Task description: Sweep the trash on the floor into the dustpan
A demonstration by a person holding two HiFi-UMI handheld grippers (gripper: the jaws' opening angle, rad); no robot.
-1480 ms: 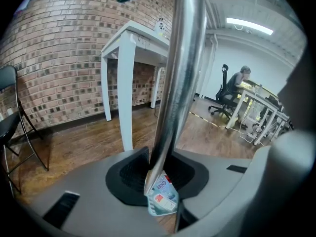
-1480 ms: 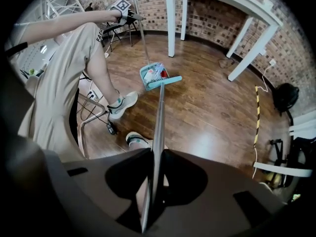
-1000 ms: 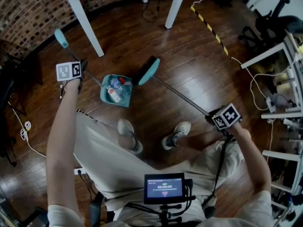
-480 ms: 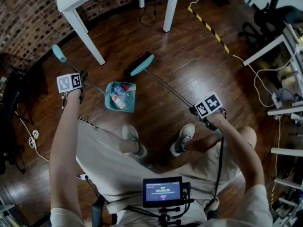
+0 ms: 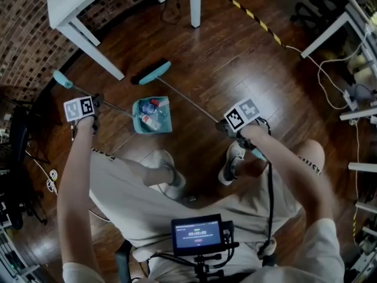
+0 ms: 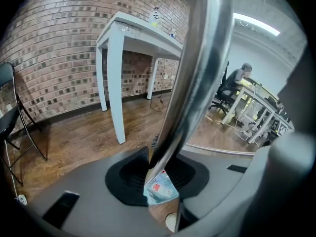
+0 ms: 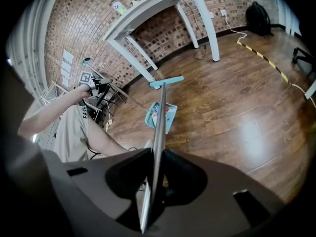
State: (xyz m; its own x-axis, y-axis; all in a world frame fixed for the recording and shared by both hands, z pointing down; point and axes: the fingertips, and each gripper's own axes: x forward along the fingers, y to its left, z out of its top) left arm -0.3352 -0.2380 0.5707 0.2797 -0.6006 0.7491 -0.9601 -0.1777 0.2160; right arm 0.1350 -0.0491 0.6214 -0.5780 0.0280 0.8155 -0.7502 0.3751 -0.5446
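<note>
A teal dustpan (image 5: 153,114) lies on the wood floor with a bottle and bits of wrapper in it. Its long metal handle (image 5: 112,106) runs up left to a teal grip, and my left gripper (image 5: 94,109) is shut on that handle. In the left gripper view the handle (image 6: 197,73) fills the middle, with the dustpan (image 6: 160,189) below. The broom's teal head (image 5: 150,72) rests on the floor just beyond the pan, apart from it. My right gripper (image 5: 227,125) is shut on the broom's pole (image 5: 188,102). The right gripper view looks along the pole (image 7: 159,127) to the head (image 7: 166,83).
A white table's legs (image 5: 82,37) stand beyond the pan. Yellow-black tape (image 5: 253,19) crosses the floor at the far right, by white desk frames (image 5: 330,34). My shoes (image 5: 168,170) are close behind the pan. A dark folding chair (image 6: 10,112) stands at the left.
The broom head has swung left, from the pan's right edge to the floor beyond it. My right gripper has moved left and lower with the pole. The left gripper has shifted only slightly.
</note>
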